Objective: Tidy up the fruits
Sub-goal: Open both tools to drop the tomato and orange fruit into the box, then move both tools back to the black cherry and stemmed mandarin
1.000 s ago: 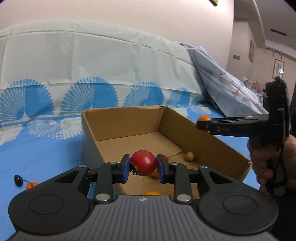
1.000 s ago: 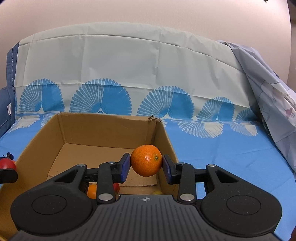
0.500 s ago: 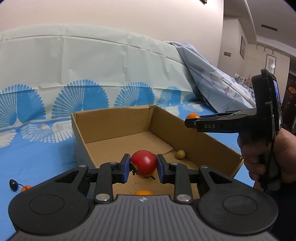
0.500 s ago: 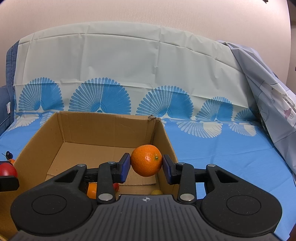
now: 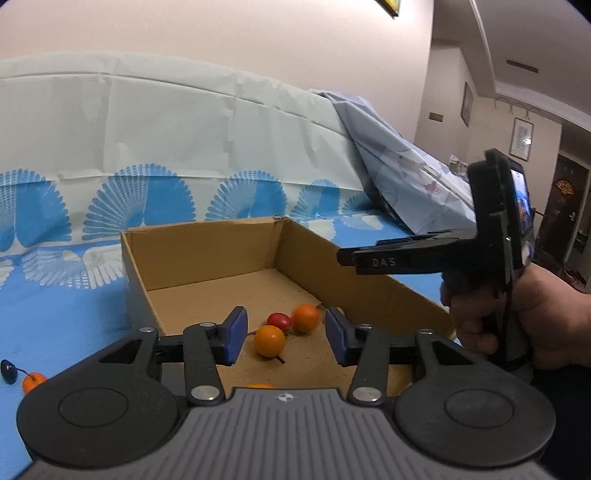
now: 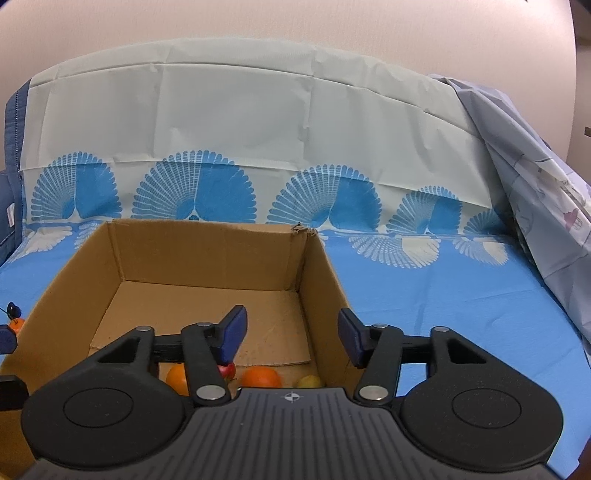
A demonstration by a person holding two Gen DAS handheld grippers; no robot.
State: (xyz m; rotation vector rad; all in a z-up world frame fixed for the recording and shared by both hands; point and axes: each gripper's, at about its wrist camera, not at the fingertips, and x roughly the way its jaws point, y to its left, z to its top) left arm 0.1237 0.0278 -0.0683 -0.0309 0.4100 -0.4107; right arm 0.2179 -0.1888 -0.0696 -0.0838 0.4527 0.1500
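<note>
A plain beige wall (image 6: 295, 29) fills the upper frame. Below it, a pale sheet (image 6: 258, 122) with blue fan prints drapes down. Framed pictures (image 5: 521, 138) hang at upper right.

The cardboard box (image 6: 207, 266) is open on top, its far half bare floor. Oranges (image 5: 269, 340) and a small red fruit (image 5: 279, 320) crowd its near end. The right claw (image 5: 347, 256) hangs above its right wall.
</note>
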